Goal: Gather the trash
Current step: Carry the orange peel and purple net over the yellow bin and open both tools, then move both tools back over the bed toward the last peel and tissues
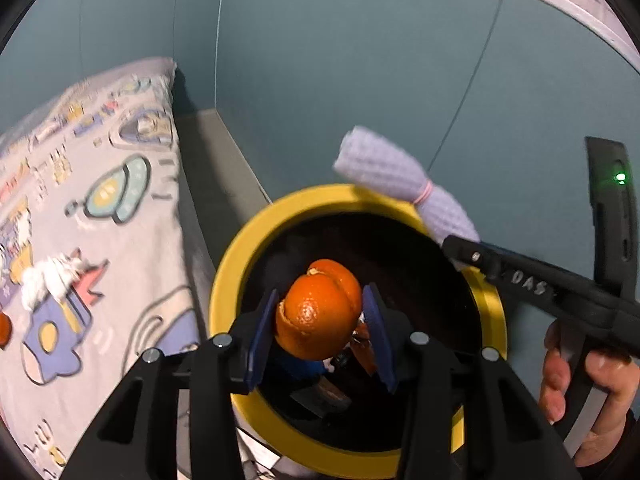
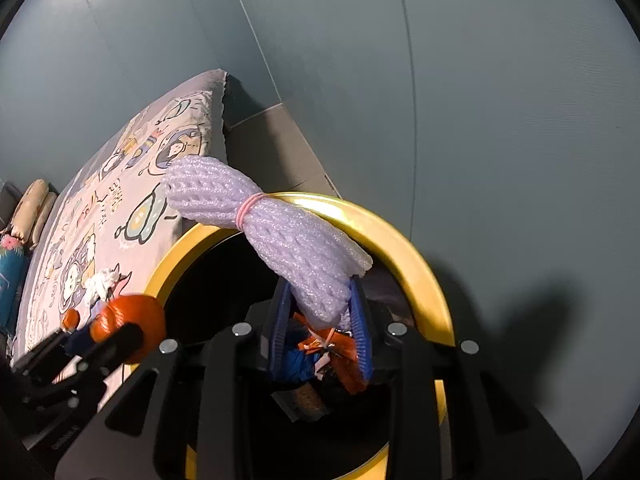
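A bin with a yellow rim (image 1: 234,264) (image 2: 384,228) stands beside the bed, with wrappers in its dark inside. My left gripper (image 1: 320,316) is shut on an orange peel (image 1: 320,308) and holds it over the bin's opening; the peel also shows in the right wrist view (image 2: 132,320). My right gripper (image 2: 320,320) is shut on a bundle of white foam net (image 2: 288,236) tied with a pink band, held over the bin's far rim; the bundle also shows in the left wrist view (image 1: 392,176).
A bed with a cartoon-print sheet (image 1: 100,200) (image 2: 132,208) lies to the left. A crumpled white tissue (image 1: 52,276) (image 2: 102,280) and another orange piece (image 1: 3,330) lie on it. A teal wall (image 1: 360,60) stands behind the bin.
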### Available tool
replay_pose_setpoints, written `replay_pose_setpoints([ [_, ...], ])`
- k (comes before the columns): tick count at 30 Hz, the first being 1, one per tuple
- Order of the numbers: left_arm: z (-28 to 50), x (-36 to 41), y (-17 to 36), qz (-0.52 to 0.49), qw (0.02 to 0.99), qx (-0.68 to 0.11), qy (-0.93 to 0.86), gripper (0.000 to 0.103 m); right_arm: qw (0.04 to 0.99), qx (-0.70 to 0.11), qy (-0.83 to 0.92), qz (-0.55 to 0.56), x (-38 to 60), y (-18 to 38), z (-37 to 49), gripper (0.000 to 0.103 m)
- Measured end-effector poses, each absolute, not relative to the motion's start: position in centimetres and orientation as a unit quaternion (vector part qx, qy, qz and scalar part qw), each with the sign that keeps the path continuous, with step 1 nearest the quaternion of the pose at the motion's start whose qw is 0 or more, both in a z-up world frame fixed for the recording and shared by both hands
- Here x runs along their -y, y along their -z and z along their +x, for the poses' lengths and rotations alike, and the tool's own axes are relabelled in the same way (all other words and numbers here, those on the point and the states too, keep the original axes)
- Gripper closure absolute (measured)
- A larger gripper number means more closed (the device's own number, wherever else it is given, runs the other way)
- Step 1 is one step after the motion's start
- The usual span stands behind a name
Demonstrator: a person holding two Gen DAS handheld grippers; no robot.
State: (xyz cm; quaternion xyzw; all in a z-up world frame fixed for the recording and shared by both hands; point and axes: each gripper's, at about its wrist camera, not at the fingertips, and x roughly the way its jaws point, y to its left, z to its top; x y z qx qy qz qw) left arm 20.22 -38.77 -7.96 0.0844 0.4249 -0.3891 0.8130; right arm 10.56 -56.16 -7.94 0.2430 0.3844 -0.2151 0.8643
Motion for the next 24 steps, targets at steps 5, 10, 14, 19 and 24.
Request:
replay_pose_setpoints([
  [5, 20.1, 38.9, 8.8, 0.090, 0.809, -0.424, 0.398, 0.061, 0.867, -0.379, 0.220, 0.236, 56.1, 7.4, 10.1, 0.071],
  [10, 20.0, 38.8, 8.9, 0.084, 0.806, -0.426, 0.403, 0.054, 0.865, -0.380, 0.225, 0.237, 56.4, 7.2, 10.1, 0.069],
  [14, 19.6, 38.3, 8.3, 0.082, 0.816, -0.409, 0.400, 0.033, 0.863, -0.376, 0.234, 0.243, 56.7, 6.9, 9.7, 0.057],
  [19, 20.5, 36.9, 8.1, 0.060, 0.816, -0.419, 0.394, 0.031, 0.863, -0.367, 0.240, 0.252, 56.9, 6.2, 9.1, 0.055],
  [24, 21.6, 34.9, 7.7, 0.050, 0.831, -0.415, 0.368, 0.026, 0.865, -0.364, 0.239, 0.249, 56.3, 5.6, 9.0, 0.054],
])
